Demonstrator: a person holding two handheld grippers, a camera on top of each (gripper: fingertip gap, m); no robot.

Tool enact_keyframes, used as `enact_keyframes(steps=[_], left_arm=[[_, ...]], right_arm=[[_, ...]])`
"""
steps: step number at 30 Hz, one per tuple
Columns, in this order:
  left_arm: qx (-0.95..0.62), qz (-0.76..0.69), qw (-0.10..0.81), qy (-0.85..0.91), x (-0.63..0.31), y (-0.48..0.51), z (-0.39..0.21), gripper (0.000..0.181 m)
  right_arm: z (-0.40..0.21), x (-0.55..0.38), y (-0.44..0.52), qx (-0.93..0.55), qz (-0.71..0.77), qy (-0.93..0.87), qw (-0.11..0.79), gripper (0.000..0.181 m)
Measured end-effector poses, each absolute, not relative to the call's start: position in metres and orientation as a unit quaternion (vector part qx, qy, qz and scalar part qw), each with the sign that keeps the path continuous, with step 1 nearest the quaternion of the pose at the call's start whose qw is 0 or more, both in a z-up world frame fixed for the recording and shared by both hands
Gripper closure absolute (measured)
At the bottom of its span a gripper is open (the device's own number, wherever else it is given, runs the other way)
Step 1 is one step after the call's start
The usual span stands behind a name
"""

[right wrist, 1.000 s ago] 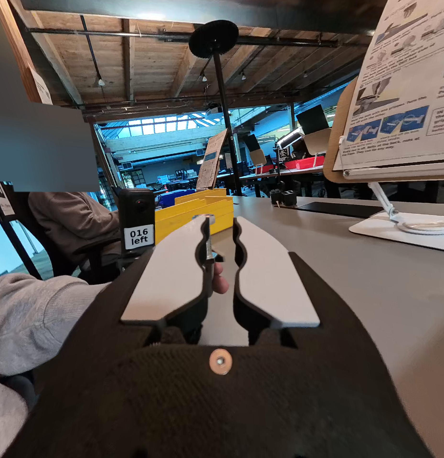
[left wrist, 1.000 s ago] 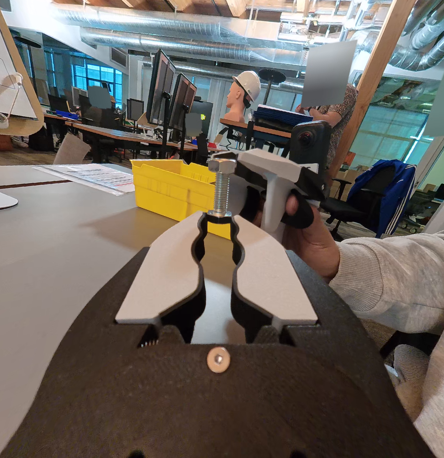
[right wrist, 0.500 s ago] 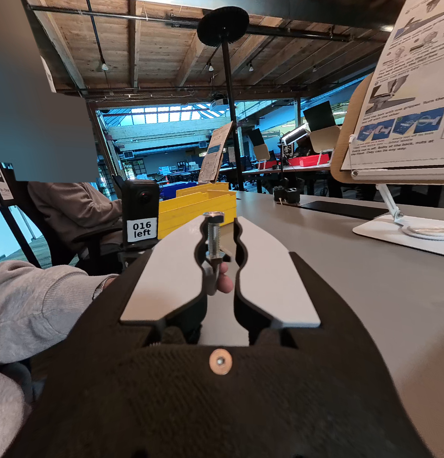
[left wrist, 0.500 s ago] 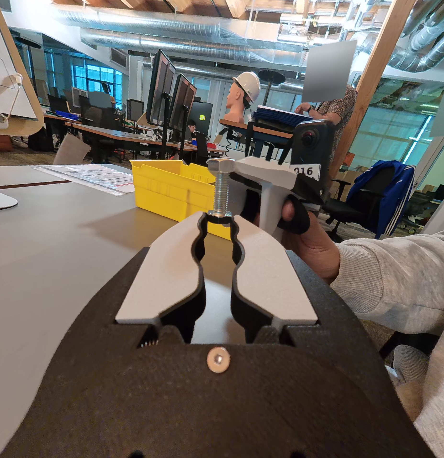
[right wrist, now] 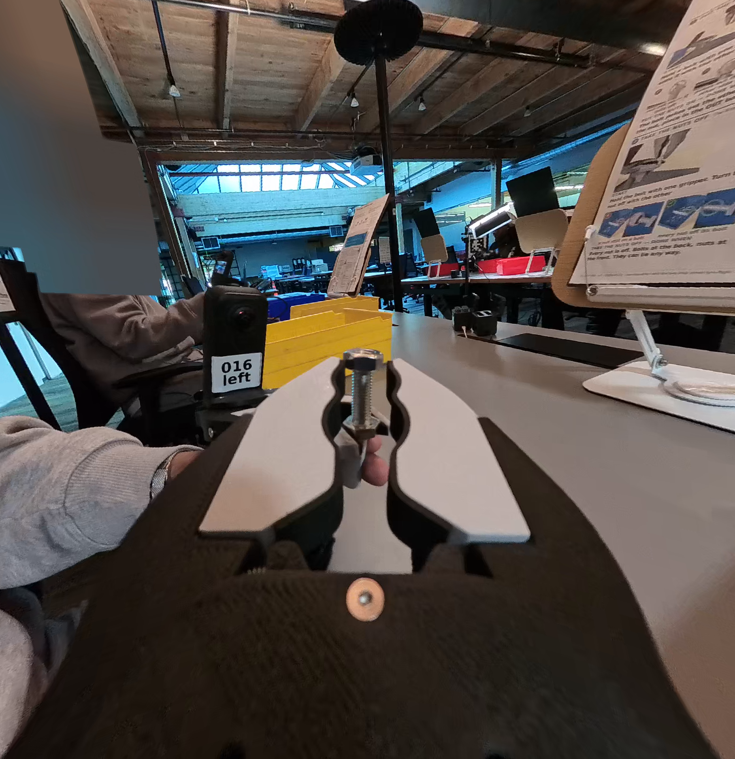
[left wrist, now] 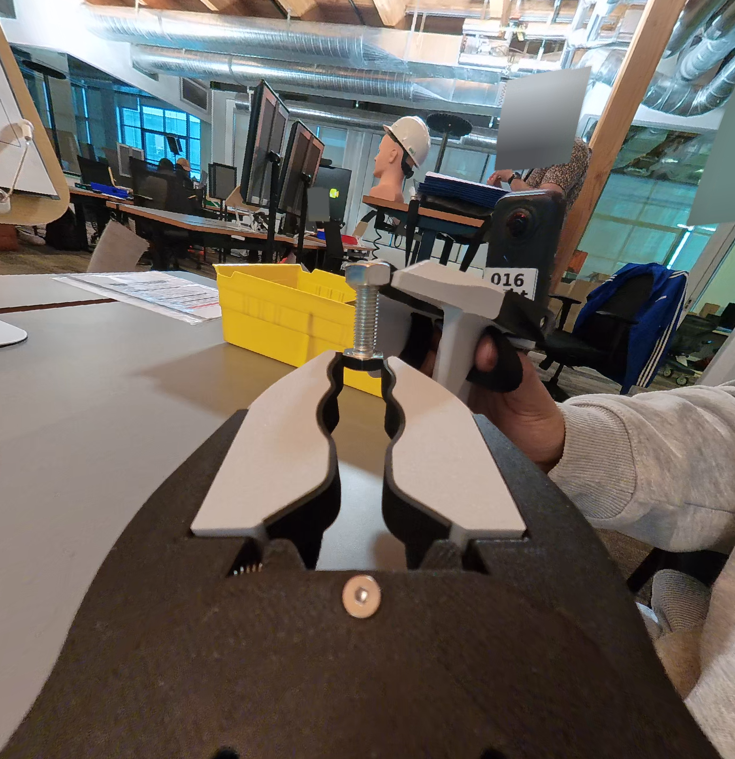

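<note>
A silver bolt (left wrist: 366, 312) stands upright, head on top, with a nut (left wrist: 362, 352) at its lower end. My left gripper (left wrist: 359, 365) is shut on the nut and holds the bolt above the grey table (left wrist: 90, 410). My right gripper (right wrist: 362, 369) is open. The bolt head (right wrist: 362, 358) sits in the gap at its fingertips with a thin space on each side. In the left wrist view the right gripper (left wrist: 448, 287) comes in from the right, its tip beside the bolt head. The bolt shaft (right wrist: 361, 394) shows between the right fingers.
A yellow bin (left wrist: 275, 312) stands on the table just behind the bolt and also shows in the right wrist view (right wrist: 325, 341). A document stand (right wrist: 665, 164) with a white base (right wrist: 686, 394) is at the right. A person (right wrist: 111, 328) sits at the left. The tips of both grippers are at nearly the same place.
My right gripper has shifted so the bolt, first hidden behind its left finger, now stands centred at its tips. Its finger gap is unchanged. The left gripper and bolt have stayed still.
</note>
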State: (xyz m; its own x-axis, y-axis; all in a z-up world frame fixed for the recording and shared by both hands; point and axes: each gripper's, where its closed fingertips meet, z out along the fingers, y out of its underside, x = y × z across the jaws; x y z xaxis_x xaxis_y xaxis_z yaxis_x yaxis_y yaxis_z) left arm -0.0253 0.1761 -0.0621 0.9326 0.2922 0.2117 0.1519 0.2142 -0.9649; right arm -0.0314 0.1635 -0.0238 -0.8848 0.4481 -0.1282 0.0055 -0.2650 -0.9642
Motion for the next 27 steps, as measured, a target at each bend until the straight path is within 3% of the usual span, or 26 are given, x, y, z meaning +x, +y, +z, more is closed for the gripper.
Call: enact_keyframes(steps=[15, 27], left_arm=[[-0.630, 0.049, 0.755, -0.174, -0.024, 0.178, -0.064, 0.163], [-0.640, 0.050, 0.749, -0.164, -0.021, 0.181, -0.066, 0.163]], right_arm=[[-0.021, -0.029, 0.163, -0.187, 0.781, -0.582, 0.131, 0.157], [-0.027, -0.032, 0.160, -0.188, 0.764, -0.601, 0.143, 0.164]])
